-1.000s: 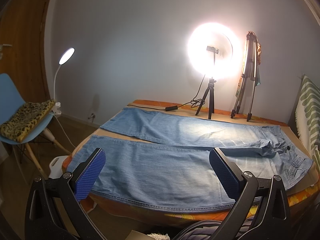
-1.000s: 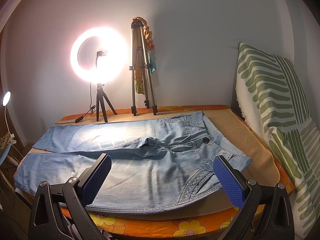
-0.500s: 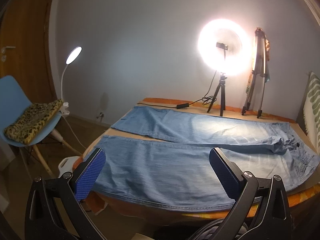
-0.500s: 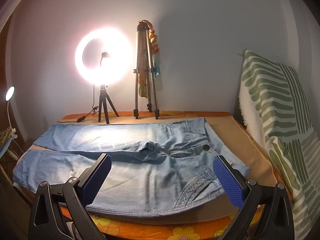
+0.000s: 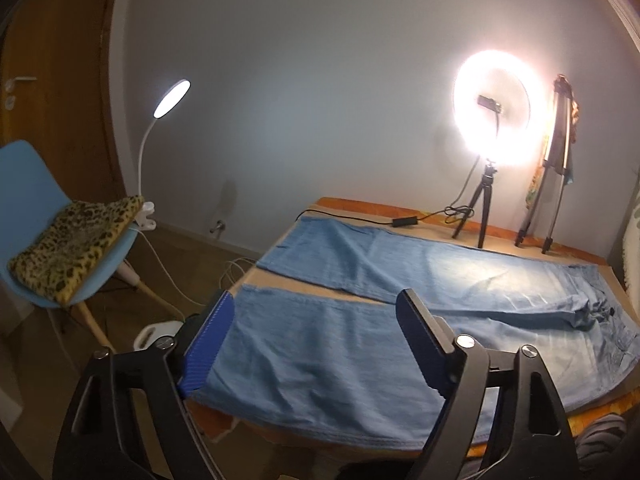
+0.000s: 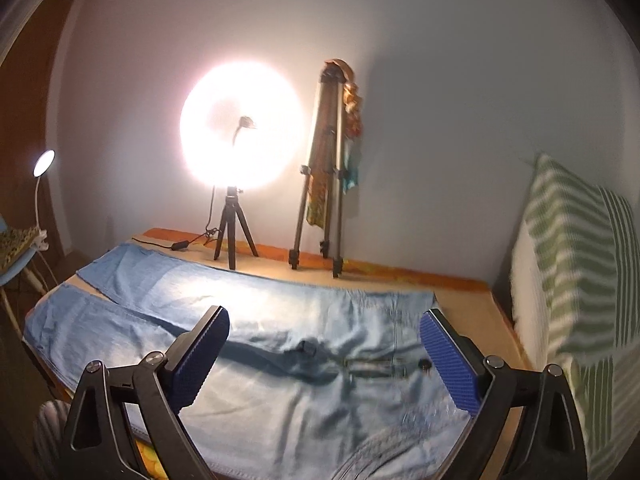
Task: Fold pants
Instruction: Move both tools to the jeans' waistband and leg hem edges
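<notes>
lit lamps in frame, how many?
2. The ring light stands on a small tripod at the table's far edge by the wall. The gooseneck lamp is clipped to the blue chair on the left.

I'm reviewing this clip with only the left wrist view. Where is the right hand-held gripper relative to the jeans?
Observer: The right hand-held gripper hovers over the waist end of the jeans. Its jaws are closing, and the pads press on nothing.
Operator: What lies beyond the waistband on that side?
Observer: A green-striped pillow stands upright there. It is apart from the jeans, with bare tan surface between them.
</notes>
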A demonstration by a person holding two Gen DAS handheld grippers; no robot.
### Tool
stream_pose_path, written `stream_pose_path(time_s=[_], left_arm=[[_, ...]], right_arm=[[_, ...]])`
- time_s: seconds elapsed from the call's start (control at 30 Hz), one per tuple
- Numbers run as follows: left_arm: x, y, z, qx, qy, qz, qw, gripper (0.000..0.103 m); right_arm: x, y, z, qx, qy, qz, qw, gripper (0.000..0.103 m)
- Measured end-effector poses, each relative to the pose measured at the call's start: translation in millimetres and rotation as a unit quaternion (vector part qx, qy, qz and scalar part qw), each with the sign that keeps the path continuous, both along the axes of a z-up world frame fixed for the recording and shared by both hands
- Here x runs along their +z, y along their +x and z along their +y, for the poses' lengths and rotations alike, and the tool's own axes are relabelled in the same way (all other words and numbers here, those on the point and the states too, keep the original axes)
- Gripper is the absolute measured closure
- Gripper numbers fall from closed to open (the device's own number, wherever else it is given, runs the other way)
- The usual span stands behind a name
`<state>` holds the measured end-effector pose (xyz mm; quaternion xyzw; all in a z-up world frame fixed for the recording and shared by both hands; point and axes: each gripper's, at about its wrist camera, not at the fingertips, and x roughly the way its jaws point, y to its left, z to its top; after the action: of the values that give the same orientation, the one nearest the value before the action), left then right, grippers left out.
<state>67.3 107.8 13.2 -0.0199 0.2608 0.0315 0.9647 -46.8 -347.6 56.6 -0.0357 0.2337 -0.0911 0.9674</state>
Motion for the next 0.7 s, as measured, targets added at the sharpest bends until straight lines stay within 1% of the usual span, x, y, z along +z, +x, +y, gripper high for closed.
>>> stream_pose_path(time_s=[0.03, 0.1, 0.13, 0.27, 0.37, 0.47, 0.53, 0.6, 0.7], left_arm=[[4, 6, 3, -0.003, 0.003, 0.004, 1.0000, 0.024], [10, 24, 10, -0.010, 0.009, 0.012, 0.9998, 0.030], [14, 35, 15, -0.013, 0.009, 0.017, 0.9997, 0.030], [24, 74, 26, -0.017, 0.019, 0.030, 0.9992, 0.031], [28, 108, 34, -0.020, 0.025, 0.038, 0.9988, 0.032], [28, 141, 37, -0.025, 0.029, 0.052, 0.9979, 0.033], [24, 171, 39, -0.025, 0.025, 0.067, 0.9971, 0.034], [19, 194, 42, -0.027, 0.012, 0.080, 0.9963, 0.034], [6, 230, 39, -0.026, 0.005, 0.102, 0.9944, 0.034]], right_arm=[[3, 7, -2, 0.005, -0.004, 0.003, 1.000, 0.007], [8, 22, -6, 0.020, -0.004, 0.010, 1.000, 0.010], [9, 30, -7, 0.025, -0.004, 0.015, 1.000, 0.010], [16, 72, -14, 0.048, 0.000, 0.047, 0.998, 0.021], [21, 106, -20, 0.053, 0.006, 0.063, 0.997, 0.021], [24, 141, -26, 0.064, 0.021, 0.071, 0.995, 0.021], [23, 168, -26, 0.077, 0.030, 0.080, 0.993, 0.021], [16, 193, -25, 0.088, 0.031, 0.092, 0.991, 0.026], [-1, 231, -21, 0.109, 0.041, 0.116, 0.986, 0.030]])
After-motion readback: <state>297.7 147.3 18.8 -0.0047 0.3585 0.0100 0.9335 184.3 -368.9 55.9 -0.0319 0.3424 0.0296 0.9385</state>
